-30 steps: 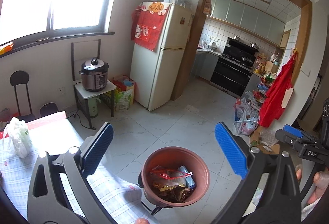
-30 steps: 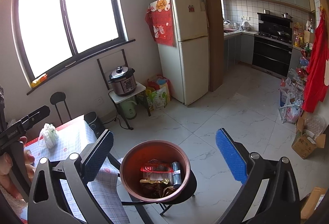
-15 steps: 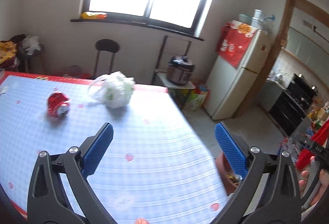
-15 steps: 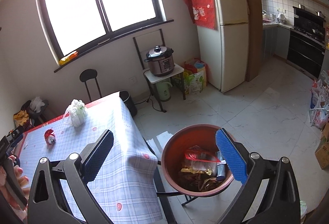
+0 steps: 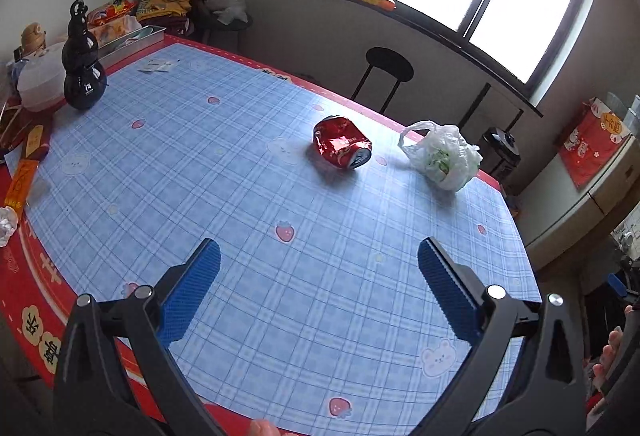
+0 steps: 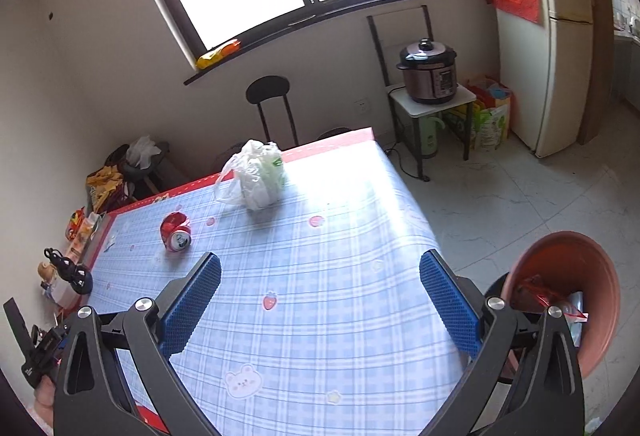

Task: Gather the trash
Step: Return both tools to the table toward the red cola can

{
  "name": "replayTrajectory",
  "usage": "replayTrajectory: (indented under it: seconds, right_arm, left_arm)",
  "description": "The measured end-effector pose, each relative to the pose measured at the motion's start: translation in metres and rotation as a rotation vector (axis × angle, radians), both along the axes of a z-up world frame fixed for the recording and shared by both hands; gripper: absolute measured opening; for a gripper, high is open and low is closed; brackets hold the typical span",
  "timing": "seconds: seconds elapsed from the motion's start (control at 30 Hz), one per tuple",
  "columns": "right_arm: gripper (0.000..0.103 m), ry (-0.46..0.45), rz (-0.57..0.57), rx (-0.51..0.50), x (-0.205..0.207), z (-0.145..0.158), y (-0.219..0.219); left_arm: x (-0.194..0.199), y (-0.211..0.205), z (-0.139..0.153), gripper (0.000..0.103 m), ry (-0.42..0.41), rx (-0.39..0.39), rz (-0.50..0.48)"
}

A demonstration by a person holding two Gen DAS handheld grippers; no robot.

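**Worktop check: both grippers idle, trash uncollected**

On the worktop (image 5: 240, 171), covered w/ a blue checked cloth, two trash items lie toward the window side. Crushed red can (image 5: 342, 147) lies on its side, open end facing me. White plastic bag (image 5: 442, 155) w/ green contents sits just beside it, nearer the worktop's far corner; the two are apart, not touching.

My left gripper (image 5: 319, 282) hangs above the cloth, fingers spread wide, nothing between them. Can is well ahead of it, roughly centred on the gap.

My right gripper (image 6: 320, 286) likewise: fingers spread, holding nothing. From the right wrist view the can (image 6: 176, 232) sits ahead-left, bag (image 6: 256, 179) farther ahead.

Brown bin (image 6: 576, 276) stands off the worktop's edge, lower right of the right wrist view, w/ a red wrapper inside; rest of its contents hidden behind my gripper frame.

Black gourd-shaped bottle (image 5: 83, 63) stands upright at the worktop's far-left edge among misc. clutter.
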State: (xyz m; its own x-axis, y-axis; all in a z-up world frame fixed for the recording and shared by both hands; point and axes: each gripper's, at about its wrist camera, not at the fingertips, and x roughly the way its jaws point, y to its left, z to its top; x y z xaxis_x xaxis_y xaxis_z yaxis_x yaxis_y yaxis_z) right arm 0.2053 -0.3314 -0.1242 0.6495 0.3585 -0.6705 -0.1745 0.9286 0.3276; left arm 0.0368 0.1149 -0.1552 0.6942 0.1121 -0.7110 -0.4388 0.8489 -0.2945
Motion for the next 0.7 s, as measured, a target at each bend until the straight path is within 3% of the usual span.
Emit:
replayTrajectory:
  seconds: [0.3, 0.53, 0.7]
  right_arm:
    - [0.097, 0.079, 0.073, -0.038, 0.073, -0.028, 0.098]
    - [0.097, -0.044, 0.257, -0.205, 0.167, -0.054, 0.175]
    - [0.097, -0.022, 0.275, -0.289, 0.244, -0.080, 0.209]
  left_arm:
    - [0.095, 0.056, -0.035, 0.097, 0.028, -0.101, -0.113]
    - [0.157, 0.086, -0.053, 0.097, 0.016, -0.121, -0.163]
    - [0.188, 0.100, -0.067, 0.097, 0.026, -0.123, -0.174]
